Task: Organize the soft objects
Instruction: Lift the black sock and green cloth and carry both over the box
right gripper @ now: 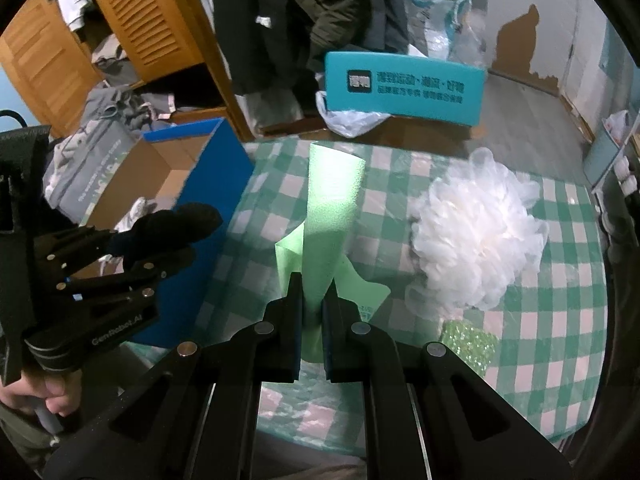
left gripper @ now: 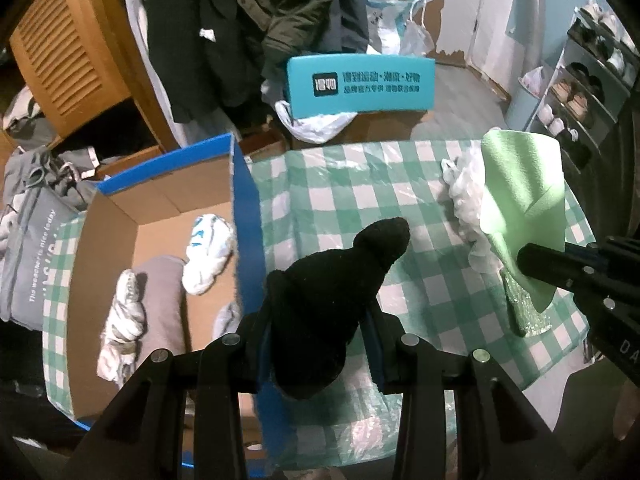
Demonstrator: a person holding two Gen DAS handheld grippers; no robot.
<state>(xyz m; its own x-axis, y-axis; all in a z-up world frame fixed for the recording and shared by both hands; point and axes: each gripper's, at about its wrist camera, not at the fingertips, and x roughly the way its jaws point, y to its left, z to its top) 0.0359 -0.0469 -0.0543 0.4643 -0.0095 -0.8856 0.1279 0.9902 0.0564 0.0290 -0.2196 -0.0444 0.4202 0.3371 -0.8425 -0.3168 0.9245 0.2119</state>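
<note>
The left gripper (left gripper: 320, 320) pinches a black sock (left gripper: 332, 280), its toe pointing toward 1 o'clock above the green-checked tablecloth (left gripper: 340, 184). At 9 o'clock in the left wrist view stands a blue cardboard box (left gripper: 244, 200) holding rolled white socks (left gripper: 208, 252) and a grey folded cloth (left gripper: 164, 308). The right gripper (right gripper: 312, 312) has its jaws pressed together on a light green cloth (right gripper: 328, 216), which stands up toward 12 o'clock. At 2 o'clock from it a white mesh bath pouf (right gripper: 476, 236) lies on the tablecloth, with a glittery green sponge (right gripper: 468, 340) just beside, nearer the camera.
</note>
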